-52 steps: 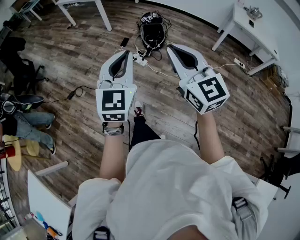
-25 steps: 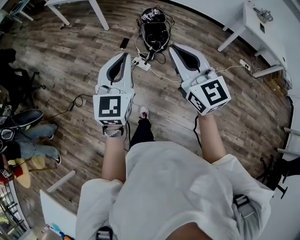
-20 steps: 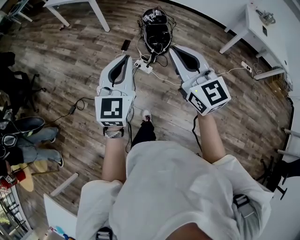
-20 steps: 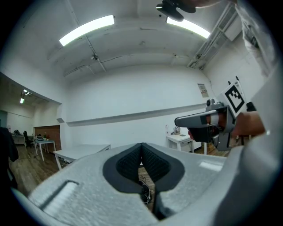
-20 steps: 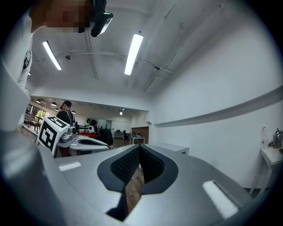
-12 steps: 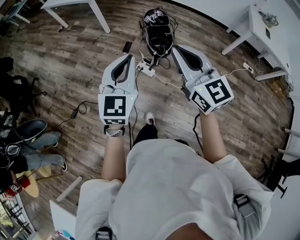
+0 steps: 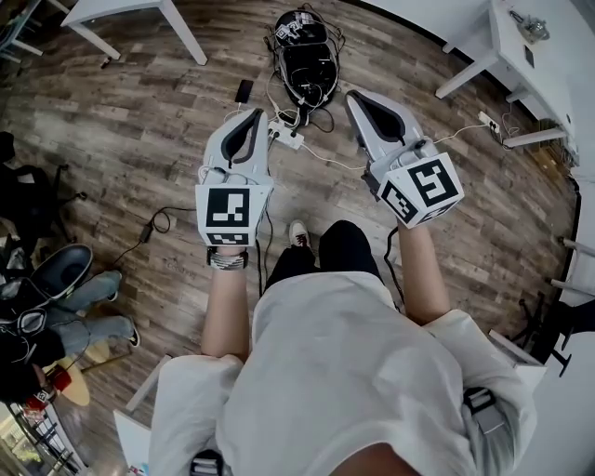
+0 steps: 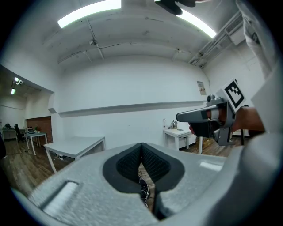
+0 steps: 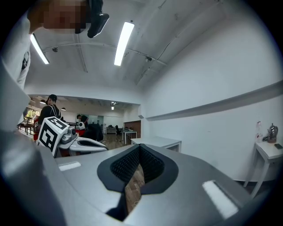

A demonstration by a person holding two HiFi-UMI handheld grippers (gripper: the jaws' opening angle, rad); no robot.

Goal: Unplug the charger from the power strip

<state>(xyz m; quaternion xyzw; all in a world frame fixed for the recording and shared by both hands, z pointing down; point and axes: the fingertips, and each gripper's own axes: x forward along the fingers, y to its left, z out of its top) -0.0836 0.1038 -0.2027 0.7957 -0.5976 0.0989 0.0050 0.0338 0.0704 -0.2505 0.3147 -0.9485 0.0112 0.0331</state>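
A white power strip (image 7: 284, 138) lies on the wooden floor with white cables plugged into it; the charger itself is too small to pick out. My left gripper (image 7: 252, 114) hovers well above the floor just left of the strip, shut with nothing in it. My right gripper (image 7: 354, 95) is held to the strip's right, also shut and empty. In the left gripper view the left gripper's pads (image 8: 141, 150) meet, and a tangle of cables shows below them. In the right gripper view the right gripper's pads (image 9: 139, 148) touch at the tip over bare floor.
A black bag (image 7: 305, 60) with cables sits just beyond the strip, a dark phone (image 7: 244, 90) to its left. White tables (image 7: 121, 9) (image 7: 521, 42) stand at the far left and right. A black cable (image 7: 149, 226) crosses the floor on the left; a seated person's legs (image 7: 84, 297) are further left.
The person has stepped toward the strip and a knee now shows below the grippers. Both grippers have come forward and a little lower, still shut.
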